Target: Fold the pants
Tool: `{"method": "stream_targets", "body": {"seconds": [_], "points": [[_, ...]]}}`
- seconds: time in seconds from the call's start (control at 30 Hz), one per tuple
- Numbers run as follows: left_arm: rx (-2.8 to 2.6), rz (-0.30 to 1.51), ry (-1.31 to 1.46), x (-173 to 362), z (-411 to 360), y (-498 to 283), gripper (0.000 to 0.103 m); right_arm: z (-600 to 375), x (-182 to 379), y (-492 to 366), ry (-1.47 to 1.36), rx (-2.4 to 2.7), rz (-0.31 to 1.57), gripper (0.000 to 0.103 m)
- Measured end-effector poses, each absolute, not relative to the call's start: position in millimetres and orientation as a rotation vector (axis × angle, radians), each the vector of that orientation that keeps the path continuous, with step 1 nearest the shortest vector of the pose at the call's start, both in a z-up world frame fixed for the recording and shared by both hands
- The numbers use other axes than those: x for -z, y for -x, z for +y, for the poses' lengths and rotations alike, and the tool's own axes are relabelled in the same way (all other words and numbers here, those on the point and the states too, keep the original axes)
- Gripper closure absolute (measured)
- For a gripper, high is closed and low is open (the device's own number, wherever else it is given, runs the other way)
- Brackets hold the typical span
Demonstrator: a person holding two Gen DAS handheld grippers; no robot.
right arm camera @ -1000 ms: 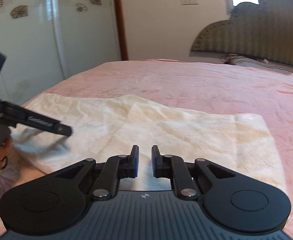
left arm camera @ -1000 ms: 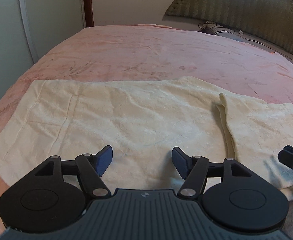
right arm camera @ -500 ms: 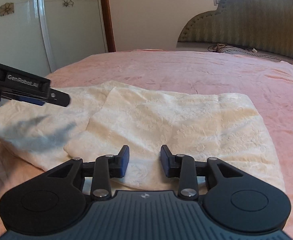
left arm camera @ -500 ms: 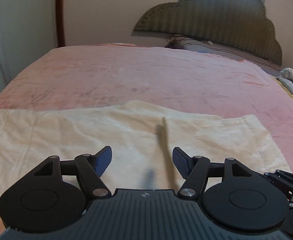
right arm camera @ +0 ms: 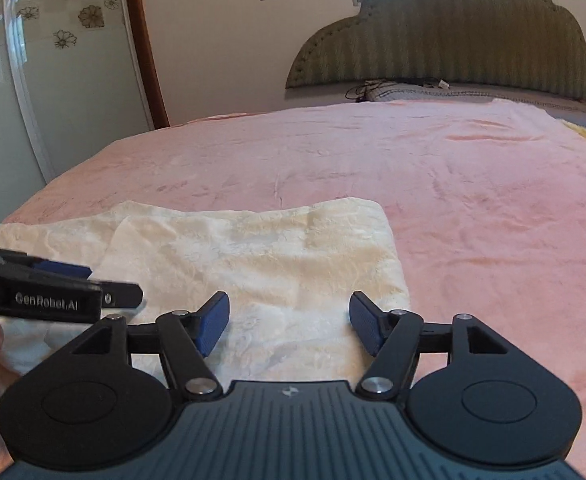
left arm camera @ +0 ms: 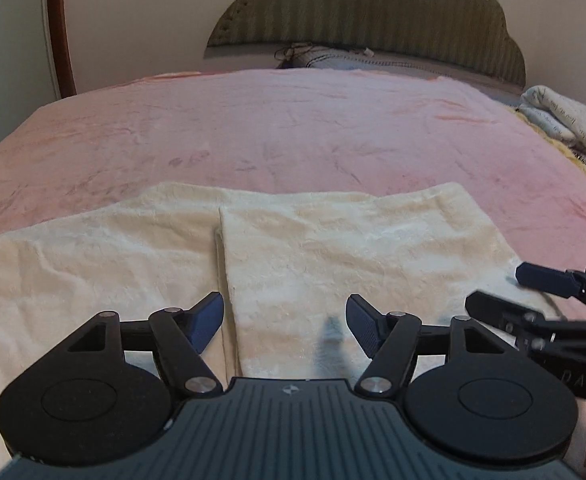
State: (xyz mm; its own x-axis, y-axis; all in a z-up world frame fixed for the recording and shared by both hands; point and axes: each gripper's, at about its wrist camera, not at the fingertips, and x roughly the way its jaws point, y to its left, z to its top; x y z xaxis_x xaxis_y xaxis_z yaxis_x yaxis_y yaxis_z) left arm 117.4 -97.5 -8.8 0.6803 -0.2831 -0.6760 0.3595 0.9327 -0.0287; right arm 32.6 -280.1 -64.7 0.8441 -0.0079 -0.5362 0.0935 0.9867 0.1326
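Pants [left arm camera: 301, 248] lie crosswise, folded end right.

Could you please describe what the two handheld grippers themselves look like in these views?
Both the left gripper and right gripper are matte black, with ribbed grey bodies, round disc housings, silver pivot pins and ridged blue finger pads. The left one's side reads "GenRobot.AI" in white. No cables or sleeves show.

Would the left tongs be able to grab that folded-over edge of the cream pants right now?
Probably yes. The left tongs are open and empty, and the folded edge of the cream pants lies just ahead of the left fingertip with nothing between. The right tongs sit off to the side.
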Motion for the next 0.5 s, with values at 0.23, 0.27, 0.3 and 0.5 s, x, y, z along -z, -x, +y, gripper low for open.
{"method": "stream_targets", "body": {"seconds": [0.23,0.27,0.3,0.5], "points": [[0.326,0.763,-0.134,35.2,-100.1,-112.7,0.013,-263.8,87.6,-30.4,-0.088,0.063,0.598,0.012],[0.311,0.757,-0.147,37.1,-101.0,-111.5,0.008,-261.9,88.1,-31.6,-0.076,0.057,0.601,0.005],[0.297,0.753,-0.15,39.3,-101.3,-111.1,0.0,-261.0,89.1,-32.5,-0.07,0.054,0.604,0.002],[0.277,0.668,-0.13,49.4,-97.4,-99.9,0.0,-261.6,89.1,-32.6,-0.079,0.057,0.607,0.0]]}}
